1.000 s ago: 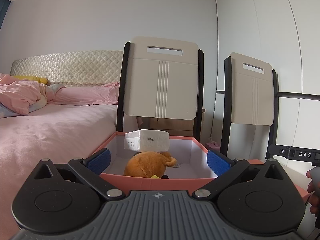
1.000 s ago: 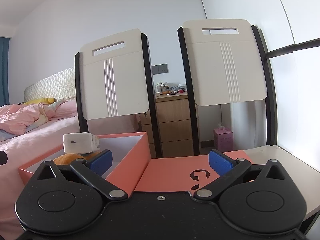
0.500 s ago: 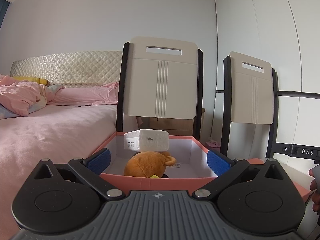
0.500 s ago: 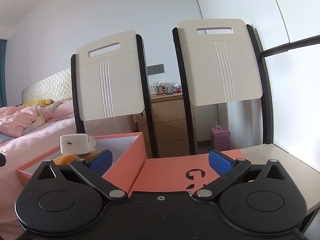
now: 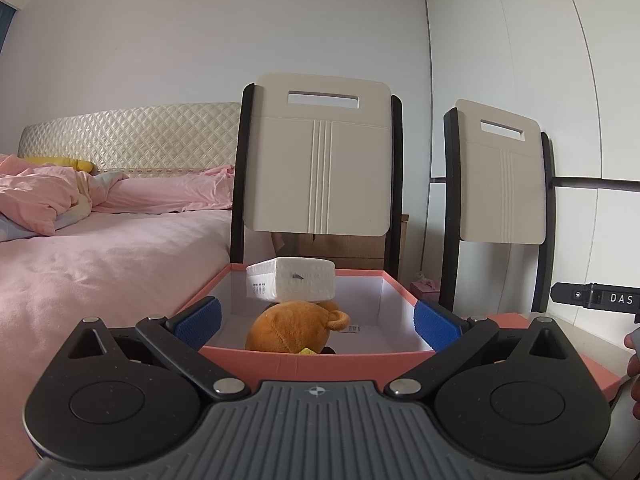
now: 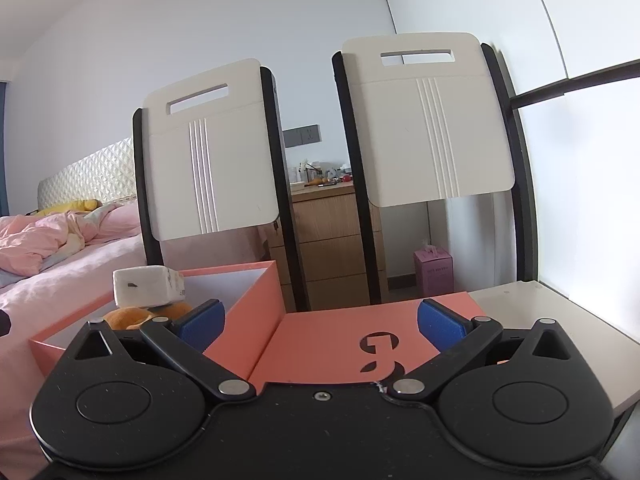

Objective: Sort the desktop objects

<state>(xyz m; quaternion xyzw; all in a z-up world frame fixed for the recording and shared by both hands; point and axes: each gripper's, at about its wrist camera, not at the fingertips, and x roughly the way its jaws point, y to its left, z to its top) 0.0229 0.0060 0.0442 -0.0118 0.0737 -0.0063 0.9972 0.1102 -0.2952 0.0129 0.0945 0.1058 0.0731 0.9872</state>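
Note:
An open coral box point(image 5: 320, 364) stands on the desk in front of my left gripper point(image 5: 316, 322), whose blue pads are spread wide with nothing between them. Inside the box lies an orange plush toy point(image 5: 292, 334) with a white tissue pack point(image 5: 294, 280) resting on top of it. In the right wrist view the same box point(image 6: 240, 312) sits to the left, with the tissue pack point(image 6: 146, 286) and the plush point(image 6: 130, 316) showing over its rim. My right gripper point(image 6: 320, 322) is open over the flat coral lid point(image 6: 360, 344), which lies beside the box.
Two white chair backs point(image 6: 208, 152) point(image 6: 428, 120) stand just behind the desk. A pink bed point(image 5: 100, 248) fills the left. A wooden drawer unit point(image 6: 328, 248) and a small pink box point(image 6: 434, 272) lie beyond the chairs. The white desk top point(image 6: 540, 320) ends at the wall on the right.
Both grippers stay open. The right gripper's view has shifted slightly, so the chairs and box sit further left; the left view is almost unchanged.

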